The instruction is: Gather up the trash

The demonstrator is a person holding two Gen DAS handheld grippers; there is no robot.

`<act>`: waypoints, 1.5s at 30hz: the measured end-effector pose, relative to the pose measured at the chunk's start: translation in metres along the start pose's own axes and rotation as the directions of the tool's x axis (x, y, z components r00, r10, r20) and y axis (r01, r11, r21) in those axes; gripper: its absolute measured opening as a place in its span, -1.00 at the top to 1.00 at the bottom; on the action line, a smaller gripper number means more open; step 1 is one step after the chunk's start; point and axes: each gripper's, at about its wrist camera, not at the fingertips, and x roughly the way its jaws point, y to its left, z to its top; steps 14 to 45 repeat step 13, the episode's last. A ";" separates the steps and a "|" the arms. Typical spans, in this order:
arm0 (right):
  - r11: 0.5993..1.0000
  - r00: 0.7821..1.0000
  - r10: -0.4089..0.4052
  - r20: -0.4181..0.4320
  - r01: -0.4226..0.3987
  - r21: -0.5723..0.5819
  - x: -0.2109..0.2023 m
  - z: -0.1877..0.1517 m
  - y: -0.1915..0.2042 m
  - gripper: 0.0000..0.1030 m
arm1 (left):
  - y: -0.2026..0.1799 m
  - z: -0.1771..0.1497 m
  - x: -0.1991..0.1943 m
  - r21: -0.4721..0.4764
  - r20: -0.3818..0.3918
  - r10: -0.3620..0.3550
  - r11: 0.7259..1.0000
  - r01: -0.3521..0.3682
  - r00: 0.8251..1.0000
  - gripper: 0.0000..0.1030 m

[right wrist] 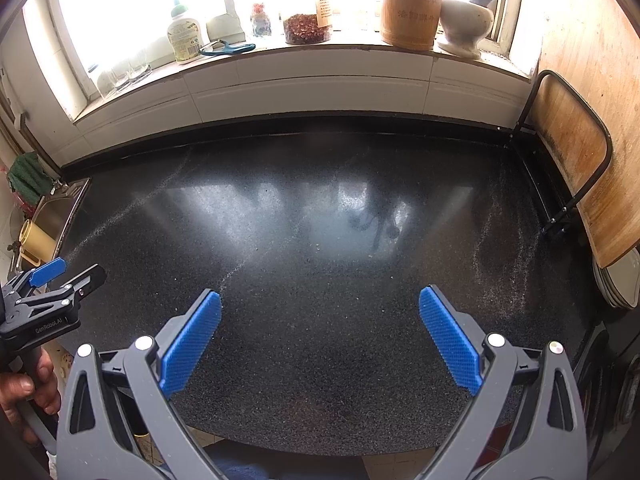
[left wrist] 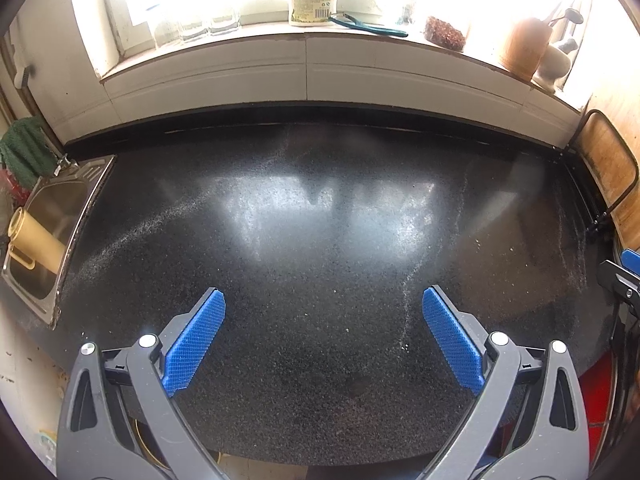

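Left wrist view: dark speckled desk [left wrist: 320,240] fills frame, pale streaks of fine grit across it. Steel sink [left wrist: 52,216] at left edge, tan cup [left wrist: 34,240] lying inside. Wooden cutting board [left wrist: 608,168] upright at right. Windowsill holds bottle [left wrist: 313,0], peeler [left wrist: 368,26], spice jar [left wrist: 444,32]. Left gripper [left wrist: 323,300] above desk, jaws wide apart, holding nothing. Right gripper [right wrist: 320,302] likewise, jaws apart, bare. Trash: only tiny crumbs [right wrist: 318,246] mid-desk, far from both jaws.

I see a dark speckled bench [left wrist: 320,248] with pale dusty streaks [left wrist: 408,292]; a steel sink [left wrist: 52,216] is set into its left edge.
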 end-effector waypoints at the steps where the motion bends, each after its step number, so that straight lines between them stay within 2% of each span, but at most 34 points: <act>1: 1.000 1.000 0.001 0.000 -0.001 0.002 0.000 0.000 0.000 -0.86 | -0.001 0.000 0.000 0.003 0.003 0.001 1.000 -0.001 1.000 -0.87; 7: 1.000 1.000 0.001 -0.008 -0.001 0.004 0.005 0.001 -0.005 -0.86 | -0.003 0.003 0.005 0.008 -0.007 0.006 1.000 -0.006 1.000 -0.87; 11: 1.000 1.000 0.001 -0.019 -0.001 0.004 0.013 0.000 -0.010 -0.86 | -0.003 0.003 0.019 0.011 -0.028 -0.015 1.000 0.015 1.000 -0.87; 13: 1.000 1.000 0.006 -0.013 -0.006 0.000 0.021 -0.002 -0.014 -0.86 | -0.004 0.000 0.030 0.025 -0.034 0.000 1.000 0.001 0.999 -0.87; 45: 1.000 1.000 0.006 -0.013 -0.006 0.000 0.021 -0.002 -0.014 -0.86 | -0.004 0.000 0.030 0.025 -0.034 0.000 1.000 0.001 0.999 -0.87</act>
